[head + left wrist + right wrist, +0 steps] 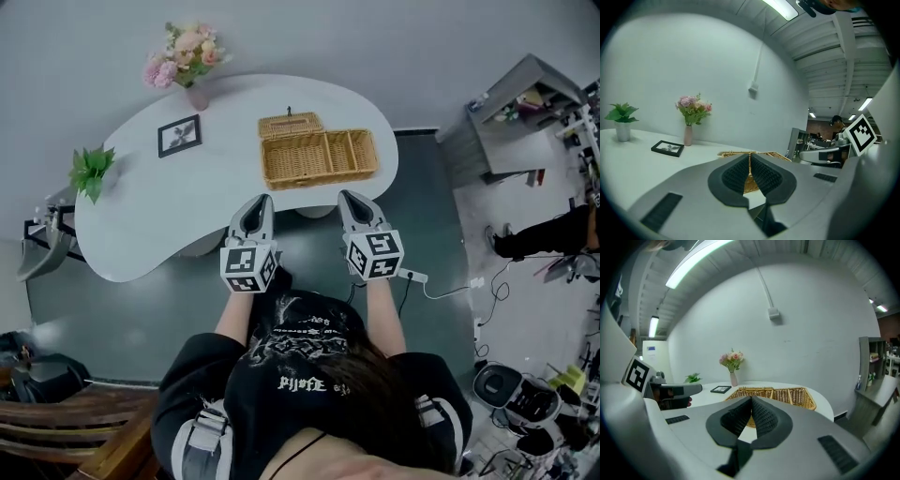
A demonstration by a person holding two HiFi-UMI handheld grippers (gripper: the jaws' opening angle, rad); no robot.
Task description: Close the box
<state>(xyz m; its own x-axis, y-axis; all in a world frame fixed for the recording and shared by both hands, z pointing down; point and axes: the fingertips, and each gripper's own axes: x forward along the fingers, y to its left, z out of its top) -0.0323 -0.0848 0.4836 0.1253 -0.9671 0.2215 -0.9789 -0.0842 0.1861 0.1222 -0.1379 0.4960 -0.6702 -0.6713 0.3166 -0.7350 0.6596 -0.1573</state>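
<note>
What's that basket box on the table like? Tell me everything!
The wicker box is woven from tan cane, long and shallow, with dividers splitting it into compartments that look empty. Its lid, woven the same way, is open and swung back on the far side. The box sits flat on the white table, toward the right end near the front edge. Only the table touches it.

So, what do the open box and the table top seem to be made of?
The box looks like woven wicker or rattan, tan and matte: interlaced strands show on its walls and open lid. The table has a smooth, pale top, perhaps laminate or painted wood; the look leaves it open.
</note>
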